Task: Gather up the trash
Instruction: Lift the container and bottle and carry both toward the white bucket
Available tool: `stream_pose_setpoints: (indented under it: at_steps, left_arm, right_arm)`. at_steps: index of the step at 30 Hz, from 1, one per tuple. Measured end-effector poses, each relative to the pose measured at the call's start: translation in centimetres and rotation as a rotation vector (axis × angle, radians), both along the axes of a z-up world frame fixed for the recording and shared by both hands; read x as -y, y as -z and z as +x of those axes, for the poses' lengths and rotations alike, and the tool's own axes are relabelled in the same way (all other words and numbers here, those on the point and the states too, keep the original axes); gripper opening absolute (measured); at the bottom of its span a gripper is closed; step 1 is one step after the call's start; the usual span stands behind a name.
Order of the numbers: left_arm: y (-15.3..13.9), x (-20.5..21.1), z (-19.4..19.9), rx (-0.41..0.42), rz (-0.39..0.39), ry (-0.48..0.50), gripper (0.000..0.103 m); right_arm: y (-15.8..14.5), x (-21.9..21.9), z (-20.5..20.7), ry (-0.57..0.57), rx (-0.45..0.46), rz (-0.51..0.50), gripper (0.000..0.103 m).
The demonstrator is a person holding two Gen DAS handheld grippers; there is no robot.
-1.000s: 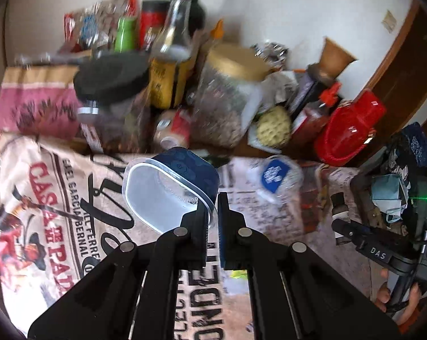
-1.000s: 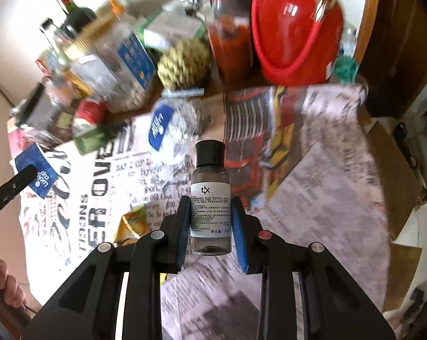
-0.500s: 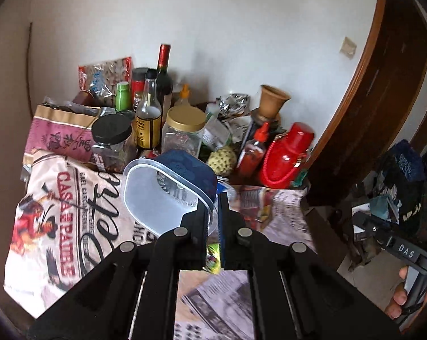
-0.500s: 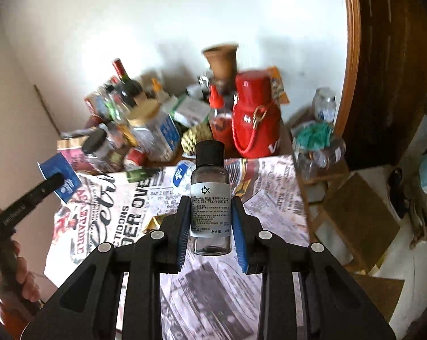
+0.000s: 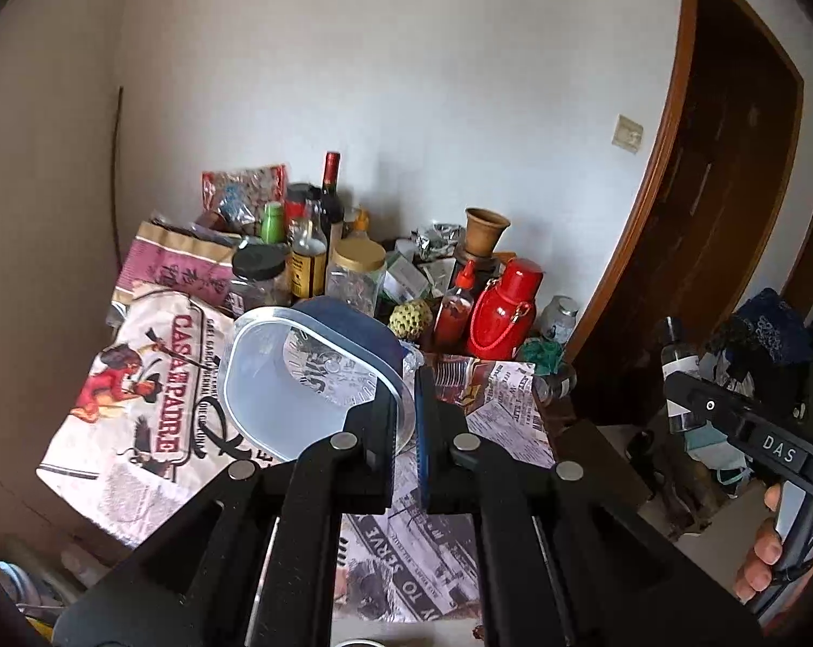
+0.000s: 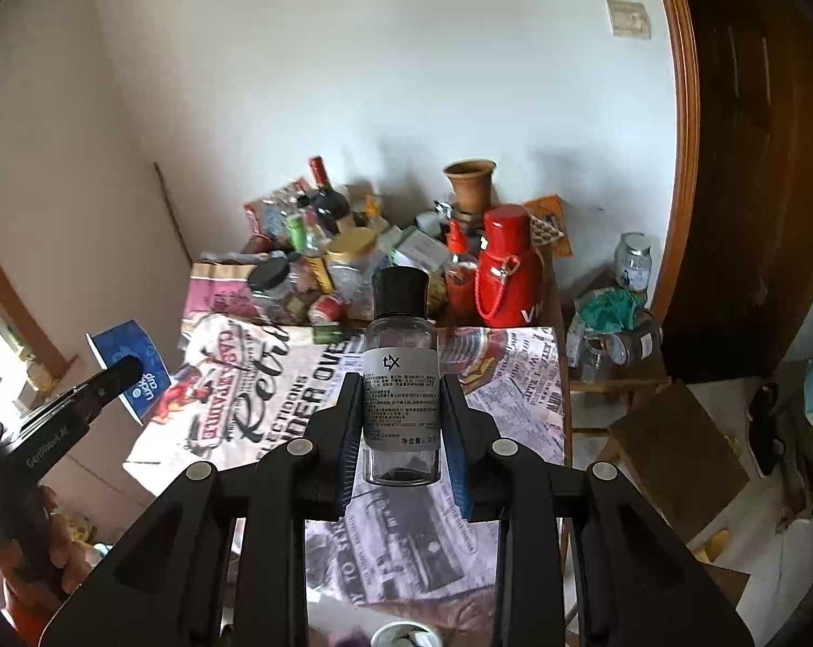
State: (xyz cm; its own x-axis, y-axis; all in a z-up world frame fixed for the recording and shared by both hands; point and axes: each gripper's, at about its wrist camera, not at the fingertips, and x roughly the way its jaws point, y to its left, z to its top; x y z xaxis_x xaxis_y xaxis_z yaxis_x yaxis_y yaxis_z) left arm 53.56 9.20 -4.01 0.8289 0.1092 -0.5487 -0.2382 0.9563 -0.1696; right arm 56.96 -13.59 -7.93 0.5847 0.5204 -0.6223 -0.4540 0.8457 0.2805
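My left gripper is shut on the rim of an empty clear plastic cup with a blue label, held on its side above the newspaper-covered table. The cup's blue label also shows at the left of the right wrist view. My right gripper is shut on a small clear bottle with a black cap and white label, held upright above the table. The right gripper and its bottle show at the right of the left wrist view.
Jars, bottles, a red flask, a clay vase and packets crowd the back of the table by the wall. A wooden door frame stands on the right. Cardboard boxes and clutter lie on the floor. A round container rim shows at the bottom edge.
Both grippers have pulled back and up from the table with their objects held. The table now looks farther away, and more wall and floor are in view.
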Motion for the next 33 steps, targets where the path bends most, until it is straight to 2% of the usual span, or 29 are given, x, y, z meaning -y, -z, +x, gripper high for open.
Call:
stream_pose_setpoints:
  at_steps: [8,16,25,29,33]
  left_arm:
    - [-2.0,0.1,-6.1,0.061,0.011,0.075,0.005]
    - [-1.9,-1.3,-14.3,0.077,0.037,0.164,0.005]
    - [-0.8,-3.9,-24.7,0.052,0.025,0.211,0.005]
    - [-0.1,-4.1,-27.3,0.023,0.033,0.242,0.005]
    - [1.0,-3.9,-28.7,-0.017,0.007,0.279,0.005]
  right_arm:
    - [-2.3,-0.2,-6.3,0.022,0.064,0.025,0.025]
    - [-2.8,-1.9,-15.0,0.097,0.09,0.019,0.025]
    - [-1.4,-4.4,-24.5,0.133,0.036,0.023,0.025]
    - [-0.8,-5.1,-27.8,0.152,0.009,0.007,0.025]
    - [-0.2,-5.5,-29.8,0.164,-0.03,-0.022,0.025]
